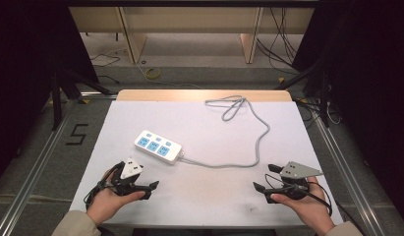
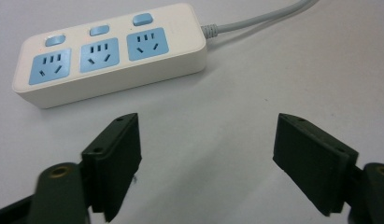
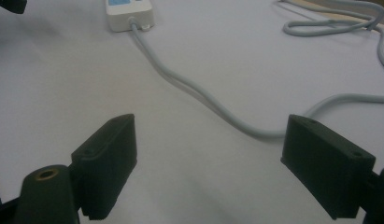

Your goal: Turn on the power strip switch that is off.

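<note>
A white power strip (image 1: pixel 158 146) with three blue sockets lies left of centre on the white table (image 1: pixel 209 196). Its grey cable (image 1: pixel 224 165) runs right, curves back and ends in a loop near the far edge. My left gripper (image 1: pixel 143 179) rests in a hand at the near left, open, just short of the strip. The left gripper view has the power strip (image 2: pixel 110 56) ahead of the open, empty left gripper (image 2: pixel 206 135). My right gripper (image 1: pixel 266 177) sits at the near right, open and pointing left. Between the spread jaws of the right gripper (image 3: pixel 210 128), the cable (image 3: pixel 180 84) crosses farther off.
The cable's loop (image 1: pixel 232 105) lies by the wooden far edge. Metal rails (image 1: pixel 47 147) run along both sides of the table, and a "5" mark (image 1: pixel 77 133) is on the floor at left. Wooden furniture legs and loose floor cables (image 1: pixel 153 73) lie beyond.
</note>
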`<move>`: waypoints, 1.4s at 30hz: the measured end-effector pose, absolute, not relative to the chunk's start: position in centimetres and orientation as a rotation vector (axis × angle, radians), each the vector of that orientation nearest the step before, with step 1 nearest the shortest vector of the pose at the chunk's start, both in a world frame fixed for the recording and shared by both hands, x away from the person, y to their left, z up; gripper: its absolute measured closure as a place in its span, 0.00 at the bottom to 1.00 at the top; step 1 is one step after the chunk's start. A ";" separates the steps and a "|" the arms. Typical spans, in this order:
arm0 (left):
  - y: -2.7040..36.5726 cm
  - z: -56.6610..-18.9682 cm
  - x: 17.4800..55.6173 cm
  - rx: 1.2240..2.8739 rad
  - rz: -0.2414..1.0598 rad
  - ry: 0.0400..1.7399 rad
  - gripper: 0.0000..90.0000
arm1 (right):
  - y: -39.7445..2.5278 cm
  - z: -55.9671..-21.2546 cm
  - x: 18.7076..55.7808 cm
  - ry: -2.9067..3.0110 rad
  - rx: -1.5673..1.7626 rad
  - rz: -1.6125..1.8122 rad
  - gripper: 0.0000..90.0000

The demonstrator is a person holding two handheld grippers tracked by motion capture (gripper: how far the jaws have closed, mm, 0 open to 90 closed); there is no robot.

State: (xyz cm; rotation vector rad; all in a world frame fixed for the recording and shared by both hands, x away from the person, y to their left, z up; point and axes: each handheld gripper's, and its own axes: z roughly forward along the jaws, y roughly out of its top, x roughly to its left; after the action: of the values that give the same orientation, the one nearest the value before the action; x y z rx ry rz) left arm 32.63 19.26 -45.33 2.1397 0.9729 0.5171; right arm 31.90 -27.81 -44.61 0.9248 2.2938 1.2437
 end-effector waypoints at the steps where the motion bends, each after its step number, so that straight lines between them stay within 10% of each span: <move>1: 19.2 -45.3 32.7 2.139 0.516 0.975 0.38 | -27.9 -44.6 31.9 2.291 0.929 1.242 0.21; 10: 19.8 -44.5 33.0 2.141 0.506 1.047 0.99 | -27.8 -44.7 31.9 2.298 0.932 1.247 0.21; 42: 19.1 -42.9 37.9 2.148 0.478 1.145 1.00 | -27.7 -44.8 31.9 2.315 0.921 1.241 0.22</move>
State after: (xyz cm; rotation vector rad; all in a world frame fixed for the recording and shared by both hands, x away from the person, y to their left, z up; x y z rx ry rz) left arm 37.90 19.11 -42.89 2.1479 1.1453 0.4784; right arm 31.87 -27.69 -44.79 0.9207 2.3154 1.2411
